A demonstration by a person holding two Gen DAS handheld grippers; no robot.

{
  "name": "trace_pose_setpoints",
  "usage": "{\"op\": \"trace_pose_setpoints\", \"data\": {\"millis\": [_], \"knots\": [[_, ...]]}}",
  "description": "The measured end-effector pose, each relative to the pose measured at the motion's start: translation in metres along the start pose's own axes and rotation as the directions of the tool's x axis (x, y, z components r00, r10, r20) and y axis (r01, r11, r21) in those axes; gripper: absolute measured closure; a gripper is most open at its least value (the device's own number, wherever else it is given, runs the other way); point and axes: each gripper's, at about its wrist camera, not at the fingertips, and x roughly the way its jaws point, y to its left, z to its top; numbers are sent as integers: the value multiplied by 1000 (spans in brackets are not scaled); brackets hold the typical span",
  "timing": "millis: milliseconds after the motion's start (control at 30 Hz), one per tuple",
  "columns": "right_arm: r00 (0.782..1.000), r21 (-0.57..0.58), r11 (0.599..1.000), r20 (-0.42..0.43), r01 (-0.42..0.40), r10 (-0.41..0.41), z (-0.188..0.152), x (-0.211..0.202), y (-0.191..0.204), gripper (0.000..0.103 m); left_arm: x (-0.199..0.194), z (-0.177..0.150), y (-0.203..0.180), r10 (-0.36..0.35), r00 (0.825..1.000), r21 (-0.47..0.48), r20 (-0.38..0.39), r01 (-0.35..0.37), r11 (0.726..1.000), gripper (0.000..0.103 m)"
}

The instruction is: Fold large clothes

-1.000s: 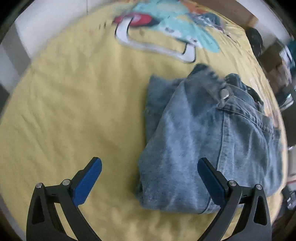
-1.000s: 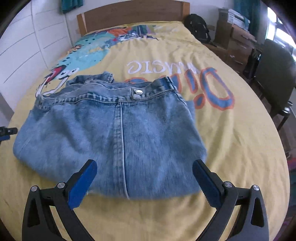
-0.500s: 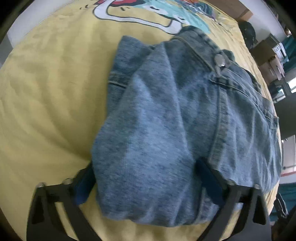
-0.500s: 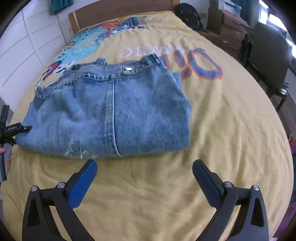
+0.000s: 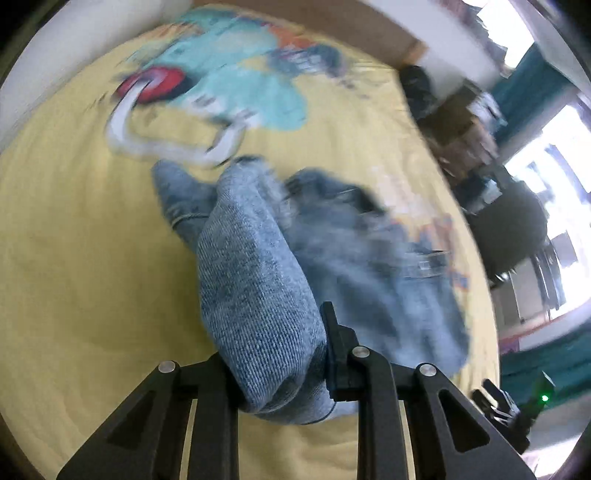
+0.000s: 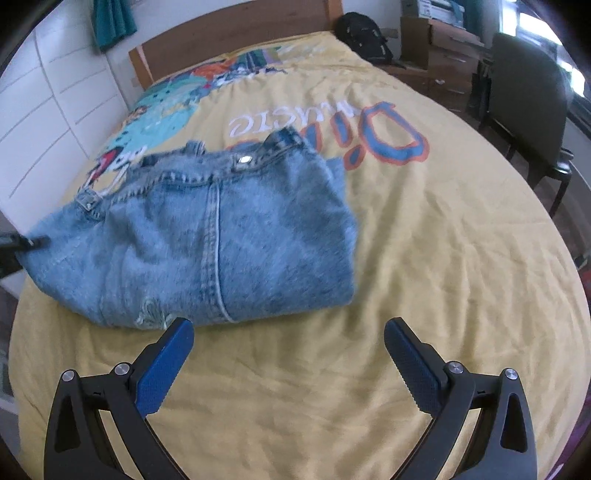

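Folded light-blue jeans point(image 6: 207, 236) lie on a yellow printed bedspread point(image 6: 424, 258). In the left wrist view my left gripper point(image 5: 280, 354) is shut on the near end of the jeans point(image 5: 258, 288), which bunch up between its fingers and are lifted a little. The left gripper's tip also shows at the jeans' left end in the right wrist view point(image 6: 22, 242). My right gripper point(image 6: 288, 354) is open and empty, just in front of the jeans' near edge, above bare bedspread.
A wooden headboard point(image 6: 236, 33) stands at the far end of the bed. White wardrobe panels point(image 6: 48, 103) run along the left. A dark chair point(image 6: 524, 107), a black bag point(image 6: 364, 35) and cardboard boxes point(image 6: 439, 48) stand at the right.
My left gripper moved onto the end of the jeans and shut on it, lifting the fabric. My right gripper backed away from the jeans, staying open.
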Motion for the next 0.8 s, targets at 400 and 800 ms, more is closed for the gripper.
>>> {"op": "trace_pose_setpoints", "data": {"millis": [400,800], "knots": [[996,104,993,73,50,-58,18,-46,-70,0,84,15,-243,-92,993,332,-76,112,936,88],[994,174,978,-21,112,-110,-4,-32,-122,0,229,-63,-286,107,959,399,-264,7,917,89]]}}
